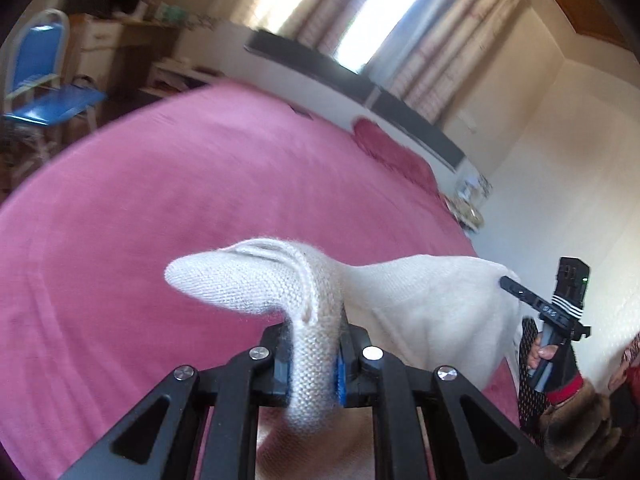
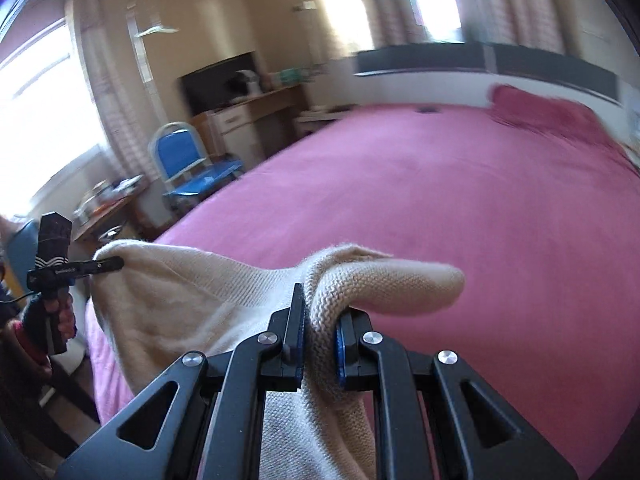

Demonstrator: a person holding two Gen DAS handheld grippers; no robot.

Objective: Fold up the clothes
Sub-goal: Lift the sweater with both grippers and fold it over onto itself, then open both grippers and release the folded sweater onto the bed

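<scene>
So I've got the cream knit sweater [image 1: 420,304] lifted above the pink bed [image 1: 168,184], left gripper [image 1: 314,364] and right gripper [image 2: 320,344] each with jaws pinching an edge, and I'd say no fold is made yet, everything remains.

right tool [image 2: 319,344] pinching cream sweater [image 2: 192,300] (knit), pink bed [image 2: 460,208]

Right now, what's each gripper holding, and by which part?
Both hold one cream knitted garment. Left gripper and right gripper each pinch a bunched fold of its edge, lifted above the pink bedspread.
</scene>
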